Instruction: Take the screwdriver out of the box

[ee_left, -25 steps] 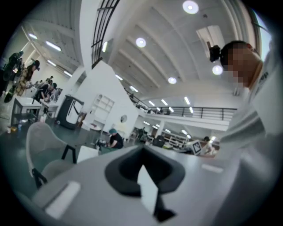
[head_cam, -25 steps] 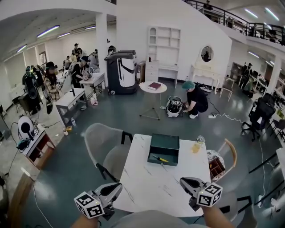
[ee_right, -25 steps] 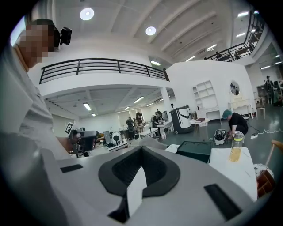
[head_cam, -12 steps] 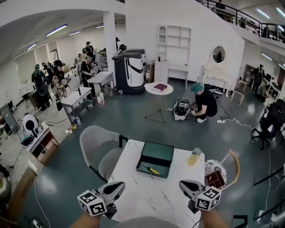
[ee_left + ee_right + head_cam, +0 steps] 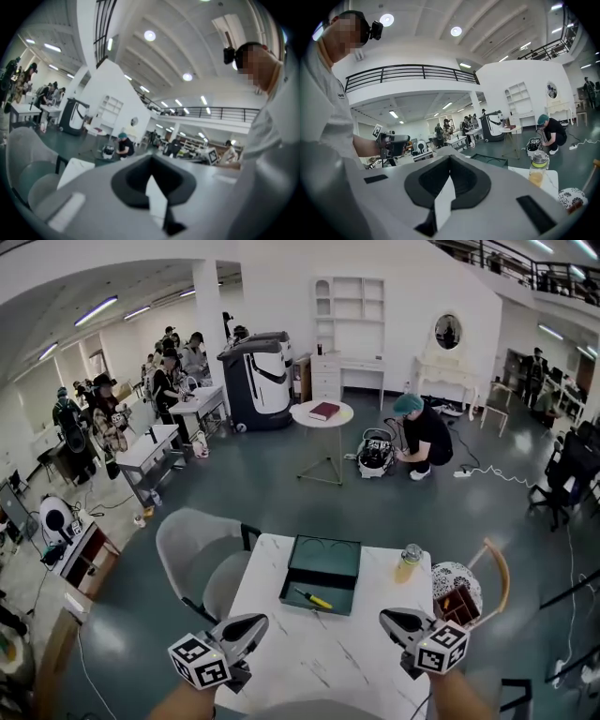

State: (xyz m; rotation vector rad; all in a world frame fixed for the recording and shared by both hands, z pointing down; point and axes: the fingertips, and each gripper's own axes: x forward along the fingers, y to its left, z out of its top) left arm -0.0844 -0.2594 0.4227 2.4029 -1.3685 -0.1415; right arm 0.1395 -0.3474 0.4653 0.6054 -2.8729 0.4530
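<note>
My left gripper [image 5: 261, 621] and right gripper [image 5: 383, 618] are closed, empty; a yellow-handled screwdriver [image 5: 314, 599] lies in the open dark-green box [image 5: 324, 559] at the white marble table's [image 5: 309, 662] far edge.

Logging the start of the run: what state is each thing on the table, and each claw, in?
Box: open, lid raised.
Screwdriver: lying inside the box.
Jar: upright, lid on.
Left claw: shut, empty.
Right claw: shut, empty.
</note>
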